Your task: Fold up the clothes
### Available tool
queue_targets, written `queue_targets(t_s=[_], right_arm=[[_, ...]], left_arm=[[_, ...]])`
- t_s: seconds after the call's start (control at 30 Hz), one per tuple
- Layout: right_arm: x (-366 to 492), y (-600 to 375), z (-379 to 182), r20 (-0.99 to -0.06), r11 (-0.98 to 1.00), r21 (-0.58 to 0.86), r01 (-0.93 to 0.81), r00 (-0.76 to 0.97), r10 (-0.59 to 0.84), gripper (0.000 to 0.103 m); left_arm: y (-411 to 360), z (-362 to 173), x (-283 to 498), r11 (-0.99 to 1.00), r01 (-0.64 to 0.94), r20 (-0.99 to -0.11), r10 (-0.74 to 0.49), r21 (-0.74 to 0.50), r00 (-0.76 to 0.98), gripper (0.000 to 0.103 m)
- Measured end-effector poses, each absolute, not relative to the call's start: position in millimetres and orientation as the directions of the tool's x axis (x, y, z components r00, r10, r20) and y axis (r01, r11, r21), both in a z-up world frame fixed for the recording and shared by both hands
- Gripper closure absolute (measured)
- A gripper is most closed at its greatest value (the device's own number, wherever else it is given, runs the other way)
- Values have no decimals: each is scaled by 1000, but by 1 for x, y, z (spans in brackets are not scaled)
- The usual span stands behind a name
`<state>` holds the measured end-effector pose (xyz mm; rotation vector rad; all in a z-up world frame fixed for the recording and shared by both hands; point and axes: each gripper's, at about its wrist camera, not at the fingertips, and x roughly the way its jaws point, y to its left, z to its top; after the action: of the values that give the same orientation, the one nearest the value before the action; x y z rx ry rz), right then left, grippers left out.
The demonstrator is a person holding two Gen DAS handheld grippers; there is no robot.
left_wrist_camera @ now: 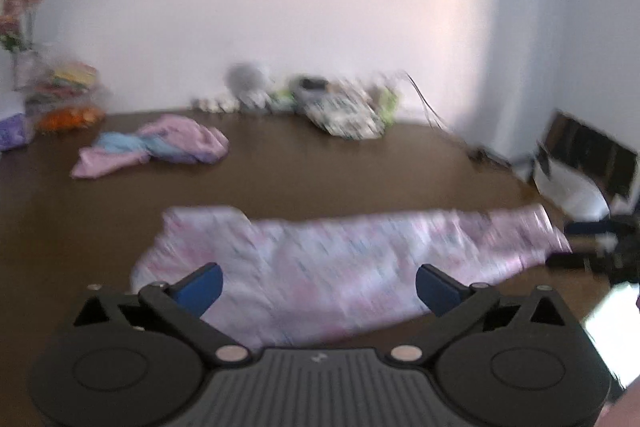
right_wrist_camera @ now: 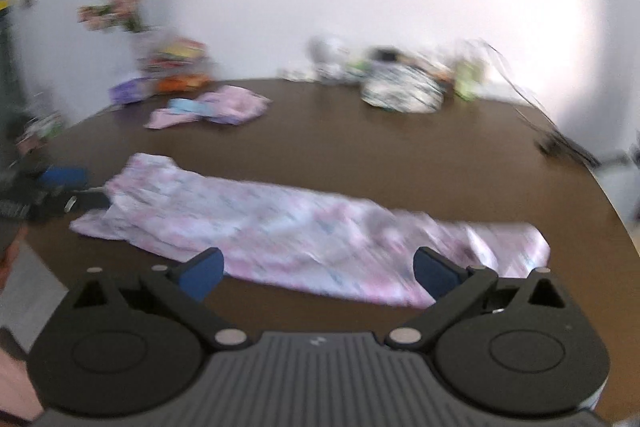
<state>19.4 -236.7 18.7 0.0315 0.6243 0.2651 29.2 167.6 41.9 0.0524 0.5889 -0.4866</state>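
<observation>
Crumpled pink garment [right_wrist_camera: 208, 109] (clutter [right_wrist_camera: 400, 87] behind) lies apart.

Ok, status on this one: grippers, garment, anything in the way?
Left gripper open, empty. Right gripper open, empty. Pink patterned garment laid out long on table, unfolded. Crumpled pink-blue clothes farther back, clear of it.

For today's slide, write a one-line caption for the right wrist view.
Open right tool above a long pink patterned garment laid flat on the dark table, unfolded.

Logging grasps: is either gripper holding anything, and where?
Nothing: left gripper and right gripper gape open above the pink patterned cloth garment.
</observation>
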Motion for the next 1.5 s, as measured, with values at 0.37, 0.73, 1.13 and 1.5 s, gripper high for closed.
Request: queue_targets(t_s=[0.37,0.73,1.13,1.5], right_arm=[[-4,-258,-2,-617,979,157,-133,760,202,0],[-13,-272,-2,-607,976,194,-96,770,196,0],[11,-335,-12,-638,966,258,34,757,143,0],[41,-396,-21,-659,926,374,57,718,222,0]], left_arm=[[140,19,0,896,435,-612,-396,-92,685,0],[134,23,-8,893,443,-608,-396,-81,688,0],[53,59,36,783,621,-568,-529,-40,631,0],[-58,70,82,703,710,-602,-550,41,579,0]])
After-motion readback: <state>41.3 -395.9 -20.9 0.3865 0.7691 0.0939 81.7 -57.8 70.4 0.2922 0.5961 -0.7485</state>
